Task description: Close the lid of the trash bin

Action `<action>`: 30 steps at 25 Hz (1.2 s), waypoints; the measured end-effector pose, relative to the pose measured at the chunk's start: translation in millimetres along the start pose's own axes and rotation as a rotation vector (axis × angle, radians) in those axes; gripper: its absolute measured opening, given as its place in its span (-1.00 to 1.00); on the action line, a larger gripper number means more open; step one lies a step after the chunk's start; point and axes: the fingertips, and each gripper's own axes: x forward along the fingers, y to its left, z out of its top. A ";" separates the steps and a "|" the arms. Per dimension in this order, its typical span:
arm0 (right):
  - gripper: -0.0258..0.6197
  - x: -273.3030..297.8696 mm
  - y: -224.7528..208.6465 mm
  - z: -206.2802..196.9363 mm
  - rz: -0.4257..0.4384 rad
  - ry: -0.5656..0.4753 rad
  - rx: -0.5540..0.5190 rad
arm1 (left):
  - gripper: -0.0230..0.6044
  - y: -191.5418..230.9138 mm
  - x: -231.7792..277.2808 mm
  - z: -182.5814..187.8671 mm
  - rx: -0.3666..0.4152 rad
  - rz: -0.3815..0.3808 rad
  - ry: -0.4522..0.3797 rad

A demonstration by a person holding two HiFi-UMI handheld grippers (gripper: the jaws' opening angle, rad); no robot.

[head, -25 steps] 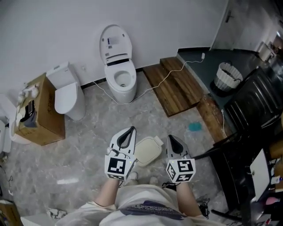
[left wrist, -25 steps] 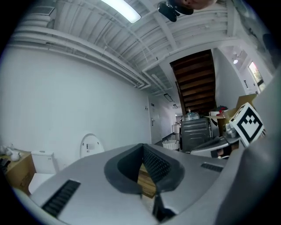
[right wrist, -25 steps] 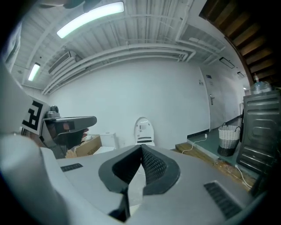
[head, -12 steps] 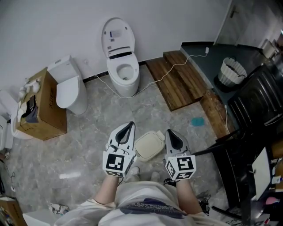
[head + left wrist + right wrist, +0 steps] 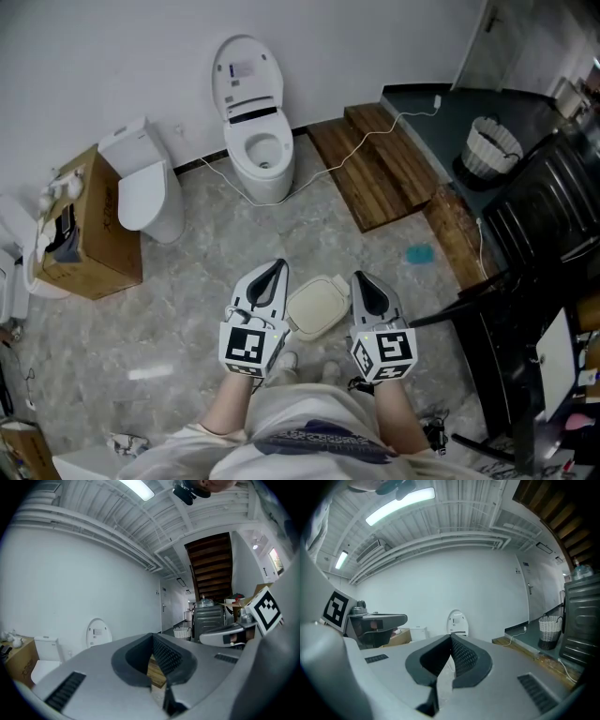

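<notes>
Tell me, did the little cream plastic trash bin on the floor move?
No. The cream plastic trash bin sits in the same spot on the floor, straight out from the white open-lid toilet. Only the whole view shifted slightly.

Bright ceiling light, sharp, fisheye edges
</notes>
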 end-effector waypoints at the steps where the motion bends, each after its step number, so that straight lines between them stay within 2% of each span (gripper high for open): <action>1: -0.90 0.3 -0.2 1.0 -0.001 -0.004 0.000 | -0.93 0.0 0.2 0.9 0.000 0.000 -0.003; 11: -0.90 7.9 -2.6 12.1 -0.028 -0.056 -0.023 | -0.93 1.2 6.5 8.3 -0.002 -0.001 -0.034; 16: -0.90 18.8 -8.1 39.4 -0.070 -0.145 -0.072 | -0.93 -1.5 23.3 38.5 0.018 -0.005 -0.135; 19: -0.90 19.0 -4.3 51.4 -0.073 -0.180 -0.096 | -0.93 -5.0 24.1 50.5 0.011 -0.010 -0.169; 30: -0.90 13.9 -5.6 49.1 -0.079 -0.178 -0.072 | -0.93 -4.1 20.6 46.1 -0.007 -0.006 -0.156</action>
